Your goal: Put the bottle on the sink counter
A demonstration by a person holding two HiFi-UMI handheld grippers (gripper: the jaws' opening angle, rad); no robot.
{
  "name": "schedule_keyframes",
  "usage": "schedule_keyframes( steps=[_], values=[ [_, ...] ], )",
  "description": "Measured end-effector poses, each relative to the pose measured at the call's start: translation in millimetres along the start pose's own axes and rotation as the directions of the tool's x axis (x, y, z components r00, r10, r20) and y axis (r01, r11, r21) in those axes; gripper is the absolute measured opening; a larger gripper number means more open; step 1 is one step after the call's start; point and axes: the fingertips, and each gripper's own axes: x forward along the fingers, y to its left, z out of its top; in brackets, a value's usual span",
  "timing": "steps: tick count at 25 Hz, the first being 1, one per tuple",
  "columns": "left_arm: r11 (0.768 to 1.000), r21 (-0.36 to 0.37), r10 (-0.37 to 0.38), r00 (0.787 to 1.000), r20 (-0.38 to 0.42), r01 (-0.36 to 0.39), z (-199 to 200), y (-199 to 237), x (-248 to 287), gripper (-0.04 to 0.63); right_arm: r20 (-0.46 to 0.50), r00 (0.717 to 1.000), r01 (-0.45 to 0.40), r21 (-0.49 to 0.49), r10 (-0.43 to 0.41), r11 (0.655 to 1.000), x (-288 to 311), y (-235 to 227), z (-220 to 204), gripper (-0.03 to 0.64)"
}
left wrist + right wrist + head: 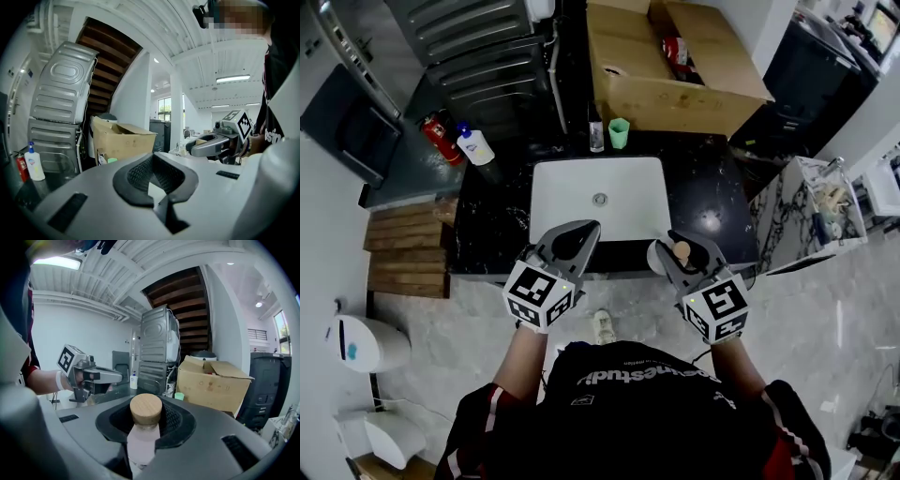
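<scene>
Black marble counter [712, 202] runs across in front of me, with a white basin [567, 211] sunk in its middle. Behind its back edge stands an open cardboard box [642, 98].

My left gripper [581, 230] hangs over the front edge of the basin. Its jaws are closed together and nothing sits between them.

My right gripper [673, 246] hangs over the counter's front edge, just beside the basin's front right corner. Its jaws are clamped on the bottle [144, 430], gripping the neck right under the wooden cap [146, 408]. The cap stands above the pads and the pale pink body hangs below them, upright. From above only the cap shows between the jaws, so I cannot tell whether the bottle's base touches the counter. The two grippers are level with each other, well apart, the basin's front rim between them.

At the counter's back edge, behind the basin, stands a green cup [619, 131]. Near the back left corner is a white dispenser [474, 145].
</scene>
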Motion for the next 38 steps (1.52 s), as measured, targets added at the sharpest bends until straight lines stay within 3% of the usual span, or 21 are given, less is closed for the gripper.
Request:
schedule_keyframes(
  steps=[7,19,31,38],
  values=[
    [0.998,0.007,-0.062,0.998,0.021,0.062,9.3,50.1,27.4,0.012,0.007,0.997,0.078,0.008,-0.078,0.997,44.8,-22.7,23.0,0.127],
    [0.987,-0.006,-0.158,0.987,0.018,0.158,7.6,75.9,104.4,0.012,-0.022,0.991,0.135,0.013,-0.134,0.991,88.1,-80.1,29.3,0.128],
    [0.984,-0.027,-0.176,0.982,-0.064,0.175,-23.1,114.9,244.2,0.012,-0.04,0.987,0.158,0.04,-0.156,0.987,160.8,-219.6,8.6,0.127],
    [0.985,-0.071,-0.167,0.979,-0.114,0.159,-51.6,147.9,322.3,0.012,-0.074,0.982,0.182,0.068,-0.177,0.981,236.8,-312.1,-33.8,0.127]
  ],
)
